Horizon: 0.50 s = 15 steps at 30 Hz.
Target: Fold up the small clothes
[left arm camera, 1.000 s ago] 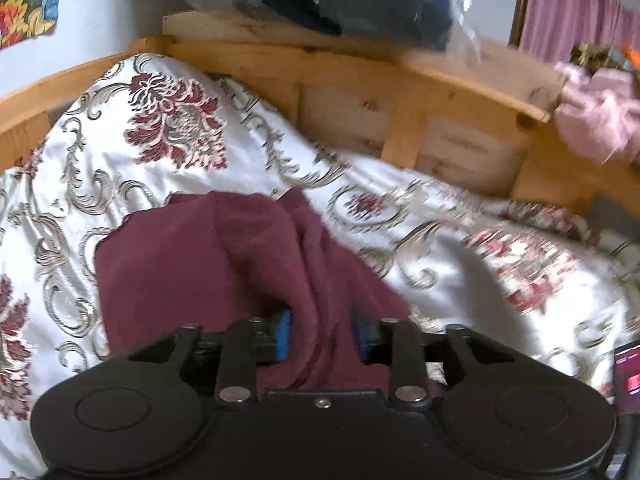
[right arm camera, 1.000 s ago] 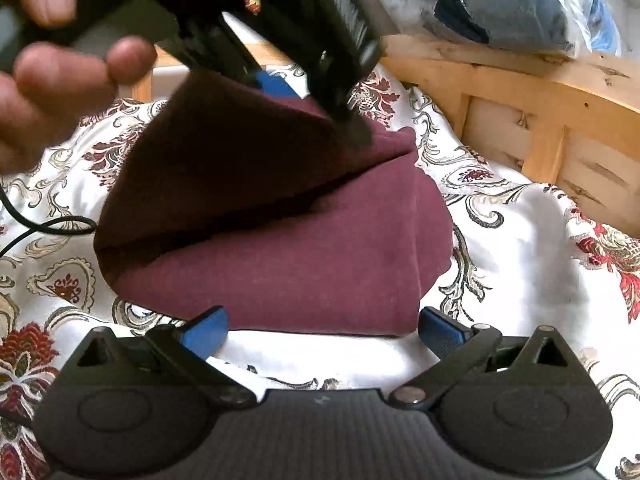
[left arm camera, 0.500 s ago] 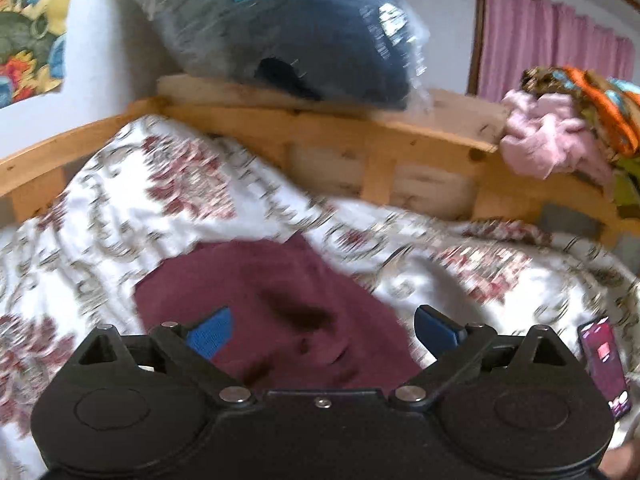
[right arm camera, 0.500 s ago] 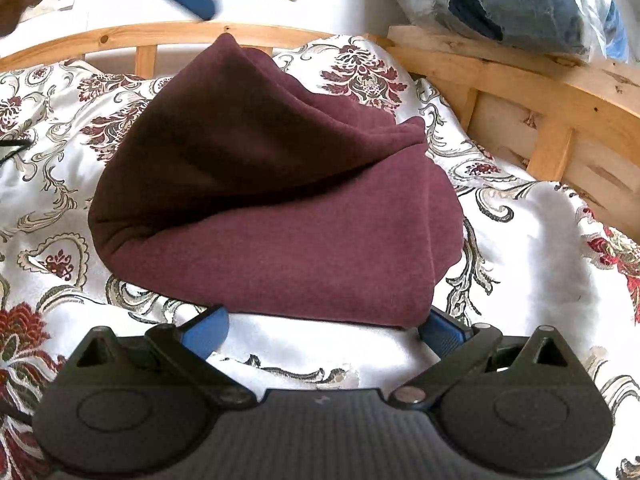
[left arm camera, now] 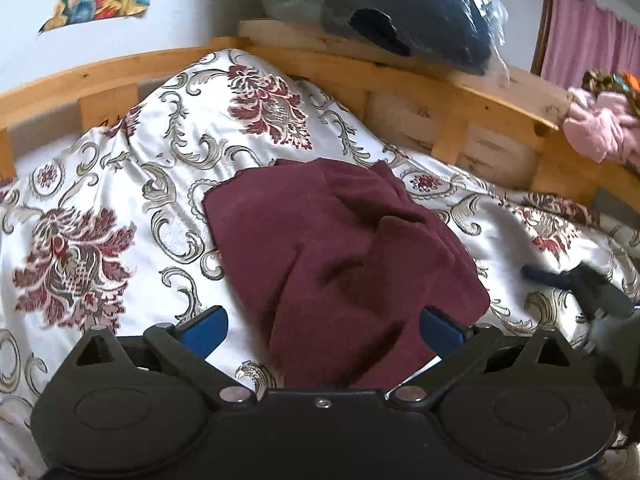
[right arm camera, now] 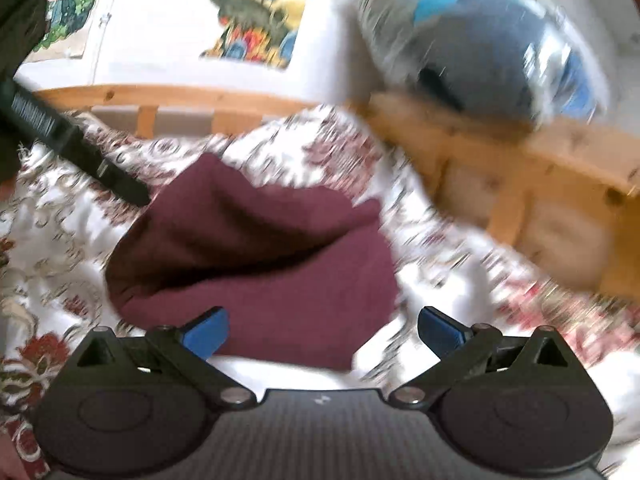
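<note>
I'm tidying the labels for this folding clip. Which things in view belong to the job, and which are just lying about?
Part of the job:
- maroon garment, lying loosely folded on the bedspread
- left gripper, jaws opening, pads off the cloth
- right gripper, open

Just lying about:
- bagged blue pillow on the wooden bed frame
- pink clothes
- wall posters

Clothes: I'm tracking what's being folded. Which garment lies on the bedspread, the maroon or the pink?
The maroon garment, spread on the floral bedspread. The pink garment is bunched up on the wooden bed frame instead.
</note>
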### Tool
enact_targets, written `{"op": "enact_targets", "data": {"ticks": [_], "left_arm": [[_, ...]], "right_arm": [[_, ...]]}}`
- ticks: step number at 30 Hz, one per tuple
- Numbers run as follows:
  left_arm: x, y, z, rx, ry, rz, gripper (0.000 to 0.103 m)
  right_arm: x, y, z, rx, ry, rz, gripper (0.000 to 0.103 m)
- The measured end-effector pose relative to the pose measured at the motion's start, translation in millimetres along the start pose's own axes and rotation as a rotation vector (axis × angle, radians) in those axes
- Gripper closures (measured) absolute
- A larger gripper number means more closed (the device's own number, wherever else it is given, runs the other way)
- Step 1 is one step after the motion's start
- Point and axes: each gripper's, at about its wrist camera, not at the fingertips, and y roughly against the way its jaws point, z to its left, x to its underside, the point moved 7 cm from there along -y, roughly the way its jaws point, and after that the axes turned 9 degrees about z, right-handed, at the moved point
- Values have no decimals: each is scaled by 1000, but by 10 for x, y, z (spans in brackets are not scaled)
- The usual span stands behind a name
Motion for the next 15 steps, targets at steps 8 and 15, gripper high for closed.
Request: {"op": "enact_targets", "data": {"ticks": [8, 15], "left_arm": [[60, -93, 35, -67, -62, -10, 1], [167, -177, -43, -78, -117, -21, 1]], "right_arm": [[-509, -127, -437, -115, -211, -24, 0], [-911, -588, -646, -346, -419, 67, 0]]}}
